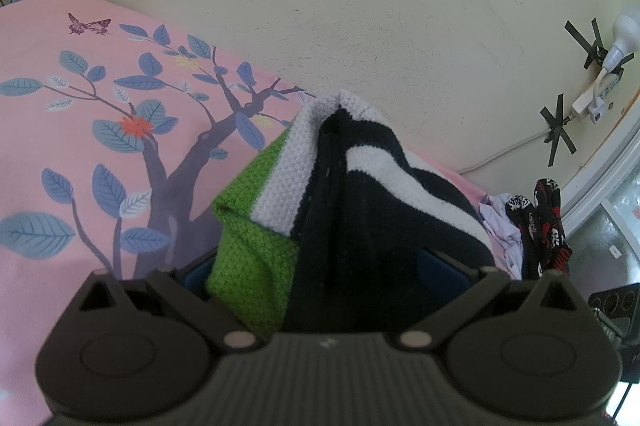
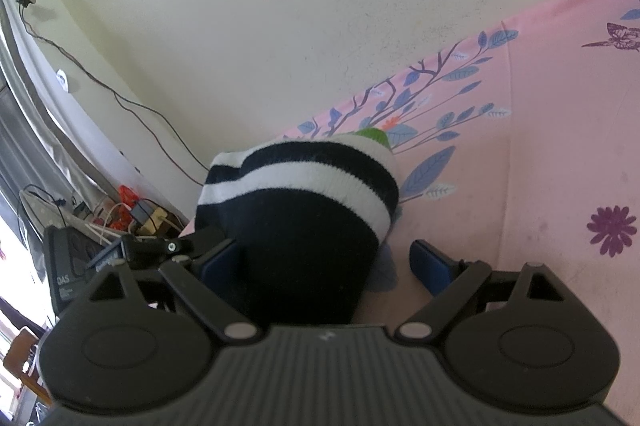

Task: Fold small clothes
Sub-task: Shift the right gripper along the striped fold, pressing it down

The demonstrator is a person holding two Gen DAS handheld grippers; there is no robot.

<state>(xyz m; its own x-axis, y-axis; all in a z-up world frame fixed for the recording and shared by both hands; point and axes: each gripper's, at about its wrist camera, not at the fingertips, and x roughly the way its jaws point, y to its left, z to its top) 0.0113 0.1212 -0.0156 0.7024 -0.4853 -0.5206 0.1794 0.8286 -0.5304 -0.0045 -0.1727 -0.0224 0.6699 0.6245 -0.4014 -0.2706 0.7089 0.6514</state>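
Observation:
A small knitted garment (image 1: 360, 186) with green, white and navy stripes stands bunched up on the pink sheet (image 1: 80, 166). It fills the space between the blue pads (image 1: 196, 278) of my left gripper (image 1: 318, 274), whose jaws are spread wide. The right wrist view shows the same garment (image 2: 300, 194) from its navy-and-white side. There it leans against the left pad (image 2: 222, 262) of my right gripper (image 2: 328, 262). Pink sheet (image 2: 540, 146) shows in the gap before the right pad (image 2: 434, 270), so those jaws are open too.
A cream wall rises right behind the bed. Lilac cloth (image 1: 504, 226) and a black-and-red patterned garment (image 1: 540, 222) lie heaped at the bed's right end. A power strip (image 1: 596, 94) is taped to the wall. Cables and clutter (image 2: 132, 214) and a black device (image 2: 68, 266) sit beside the bed.

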